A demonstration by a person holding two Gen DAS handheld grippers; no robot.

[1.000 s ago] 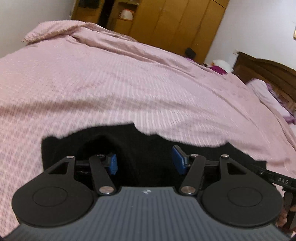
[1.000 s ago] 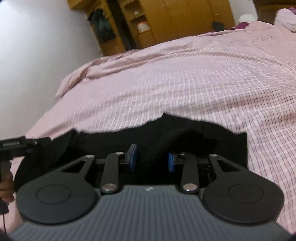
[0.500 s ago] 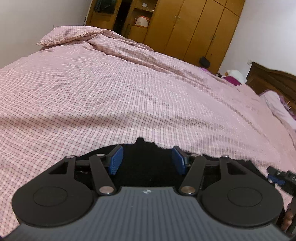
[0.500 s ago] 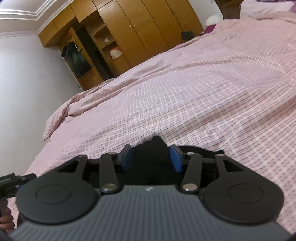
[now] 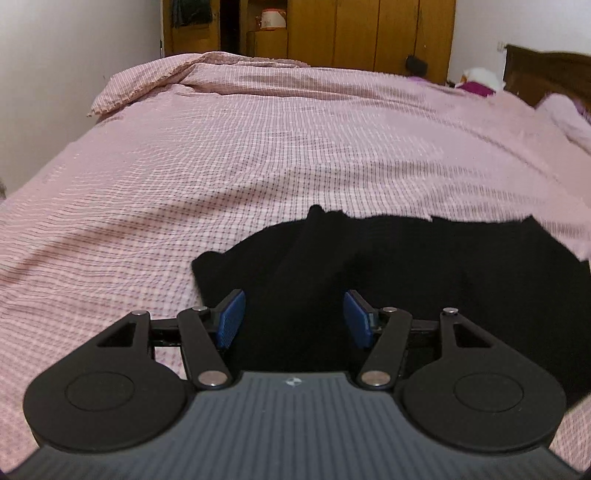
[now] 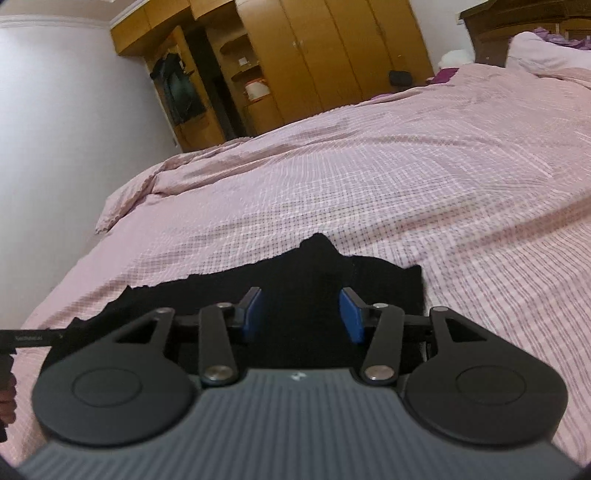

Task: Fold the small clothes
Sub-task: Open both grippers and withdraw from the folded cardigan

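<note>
Two grippers hovered low over a bed [image 5: 258, 155] covered in a pink checked quilt, wardrobes [image 5: 369, 33] behind. Black garment [image 5: 424, 266] lay spread flat on the quilt's near edge, directly under both tools. Left gripper [image 5: 293, 317] had its blue pads [image 5: 229, 319] set wide apart, cloth between them but not pinched. Right gripper [image 6: 301, 314] likewise stood wide, nothing held, black fabric [image 6: 314, 266] below its gap. Garment looked soft, light, limp, likely to sag and bunch when lifted; judged non-slippery knit, not fragile. Best hold probably at the two near corners or the hem edge, one tool each, pinching a single layer. Small peak of cloth [image 6: 319, 242] stuck up at the far edge. Writing: faint text on a black bar [image 6: 29, 338] at the right view's left side, unreadable. No brand legible.
</note>
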